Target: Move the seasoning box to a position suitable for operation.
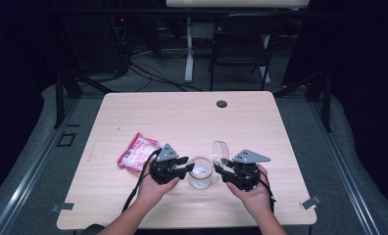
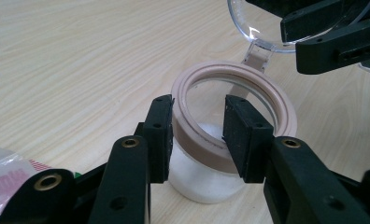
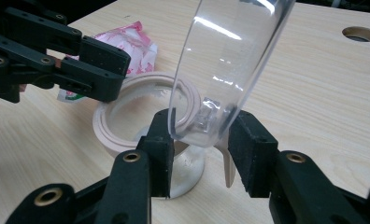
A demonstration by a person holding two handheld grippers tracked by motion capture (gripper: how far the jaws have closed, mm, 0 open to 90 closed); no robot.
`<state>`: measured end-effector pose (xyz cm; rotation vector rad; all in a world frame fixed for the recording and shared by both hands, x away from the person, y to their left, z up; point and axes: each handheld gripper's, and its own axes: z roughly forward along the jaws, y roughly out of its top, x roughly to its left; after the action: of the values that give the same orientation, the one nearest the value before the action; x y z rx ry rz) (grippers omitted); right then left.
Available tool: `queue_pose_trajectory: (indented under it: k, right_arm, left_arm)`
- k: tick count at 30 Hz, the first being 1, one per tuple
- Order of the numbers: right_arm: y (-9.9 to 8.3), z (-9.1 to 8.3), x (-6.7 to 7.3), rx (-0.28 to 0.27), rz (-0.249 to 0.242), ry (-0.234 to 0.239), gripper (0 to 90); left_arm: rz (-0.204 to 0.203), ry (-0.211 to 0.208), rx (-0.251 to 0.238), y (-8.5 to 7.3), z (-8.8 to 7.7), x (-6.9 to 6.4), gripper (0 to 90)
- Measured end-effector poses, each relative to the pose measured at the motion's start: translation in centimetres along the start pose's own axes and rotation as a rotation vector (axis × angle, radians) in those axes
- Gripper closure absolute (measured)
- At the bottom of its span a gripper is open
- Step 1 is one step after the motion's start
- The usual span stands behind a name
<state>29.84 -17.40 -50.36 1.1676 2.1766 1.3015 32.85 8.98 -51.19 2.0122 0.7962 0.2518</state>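
A clear round jar (image 1: 200,175) with a tan rim (image 2: 276,107) and white powder at its bottom stands upright near the table's front middle. Its clear hinged lid (image 1: 220,151) stands tipped up at the jar's right side. My left gripper (image 2: 195,135) straddles the near rim, one jaw outside and one inside the mouth, shut on the jar's wall. My right gripper (image 3: 199,140) is shut on the lower edge of the lid (image 3: 230,56), with a pad on each side. In the high view the left gripper (image 1: 187,166) and right gripper (image 1: 220,169) flank the jar.
A pink and white packet (image 1: 137,152) lies flat on the table left of the jar, close behind my left hand. A dark cable hole (image 1: 222,104) sits near the table's far edge. A folding chair (image 1: 241,44) stands beyond the table. Metal clips (image 1: 309,201) mark the front corners.
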Motion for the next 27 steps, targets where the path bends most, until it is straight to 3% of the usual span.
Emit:
queue_pose_trajectory:
  k: [14,27]
  right_arm:
    - [0.4,0.4,-1.6,0.004,0.055,0.042,72.3]
    - [0.9,1.1,-2.5,-0.006,0.095,0.076,73.6]
  left_arm:
    - [-0.018,0.031,-0.038,-0.3,-1.6,0.6,60.9]
    - [-0.039,0.064,-0.043,-0.9,-2.7,1.0,60.3]
